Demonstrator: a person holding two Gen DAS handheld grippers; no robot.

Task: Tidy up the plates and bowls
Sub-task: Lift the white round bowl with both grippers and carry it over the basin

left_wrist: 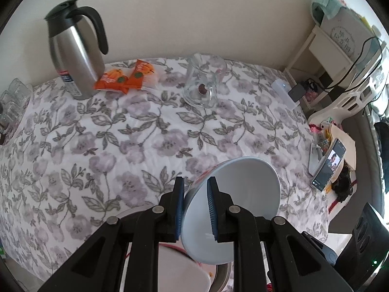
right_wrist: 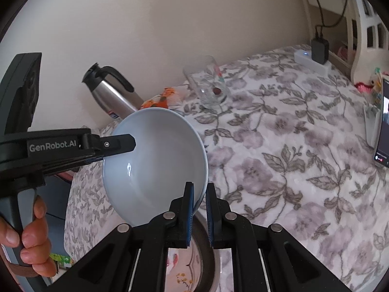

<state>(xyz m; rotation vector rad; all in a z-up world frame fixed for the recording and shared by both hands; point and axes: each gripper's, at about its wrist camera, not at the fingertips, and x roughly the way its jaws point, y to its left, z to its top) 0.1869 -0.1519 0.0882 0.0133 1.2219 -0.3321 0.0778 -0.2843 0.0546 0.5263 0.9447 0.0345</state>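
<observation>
Left gripper (left_wrist: 195,209): its blue pads are clamped on the rim of the pale blue bowl (left_wrist: 240,206), one pad inside the wall and one outside; seen from the right wrist view it reaches in from the left edge, held by a hand (right_wrist: 29,238).
Right gripper (right_wrist: 199,215): closed to a narrow gap on the opposite rim of the same bowl, one pad inside and one outside.
Bowl, place: it is held in the air between the two grippers, tilted steeply so its mouth faces sideways, above the flowered tablecloth (left_wrist: 136,131) and above other crockery dimly seen beneath the fingers.
Risk, slip: the grip is only on thin rim edges of glazed ware; if one hand is moved faster than the other, the rim may be twisted out of a pad and the bowl dropped onto the dishes below.
Risk, chipping: a hard set-down on the crockery underneath could crack either piece.
Risk, collision: the steel carafe (left_wrist: 73,51), the orange packets (left_wrist: 126,77) and the glass jug (left_wrist: 204,82) stand well apart at the far side; they would be struck only by a wide swing.
Risk, right edge: the propped phone (left_wrist: 328,168) is nearer and could be knocked over.
Bowl, looks: plain pale blue inside, smooth and glossy with a small highlight, deep and round, empty; a coloured pattern is glimpsed on the outer wall.
</observation>
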